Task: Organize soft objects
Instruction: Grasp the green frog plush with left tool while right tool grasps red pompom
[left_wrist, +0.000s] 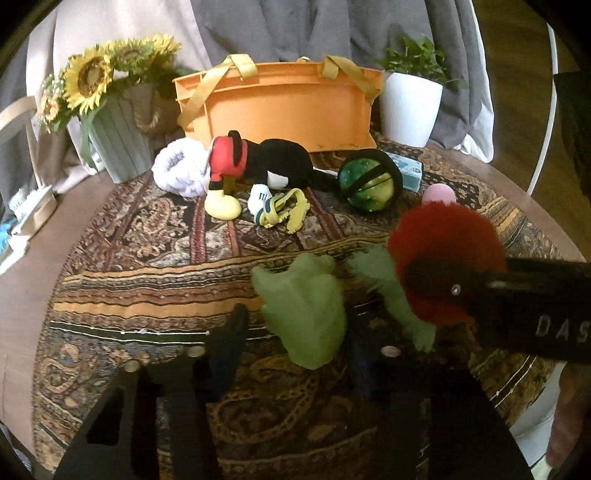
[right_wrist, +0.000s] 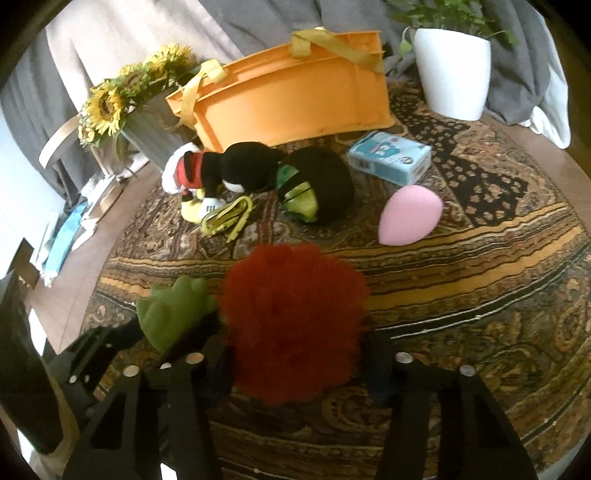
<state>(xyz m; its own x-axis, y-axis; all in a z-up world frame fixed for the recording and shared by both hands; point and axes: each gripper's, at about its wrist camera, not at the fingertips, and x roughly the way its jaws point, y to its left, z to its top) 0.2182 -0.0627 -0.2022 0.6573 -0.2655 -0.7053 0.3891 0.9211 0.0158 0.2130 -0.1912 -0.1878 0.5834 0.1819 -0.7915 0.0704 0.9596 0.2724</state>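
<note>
A plush strawberry lies on the patterned cloth: a red fuzzy body (right_wrist: 291, 325) with green felt leaves (left_wrist: 306, 314). My left gripper (left_wrist: 295, 332) is open, its fingers either side of one green leaf. My right gripper (right_wrist: 299, 362) is open around the red body (left_wrist: 443, 266); its black finger (left_wrist: 517, 295) crosses the left wrist view. Farther back lie a black mouse plush (left_wrist: 266, 162), a white fluffy ring (left_wrist: 181, 170), a green and black ball (left_wrist: 369, 179), a pink egg-shaped sponge (right_wrist: 410, 216) and a yellow strap toy (left_wrist: 284, 210). An orange bin (left_wrist: 280, 107) with yellow handles stands behind them.
A sunflower vase (left_wrist: 118, 140) stands at the back left and a white plant pot (left_wrist: 410, 107) at the back right. A blue tissue pack (right_wrist: 389, 157) lies near the bin. The round table's bare edge (left_wrist: 22, 280) runs close on the left.
</note>
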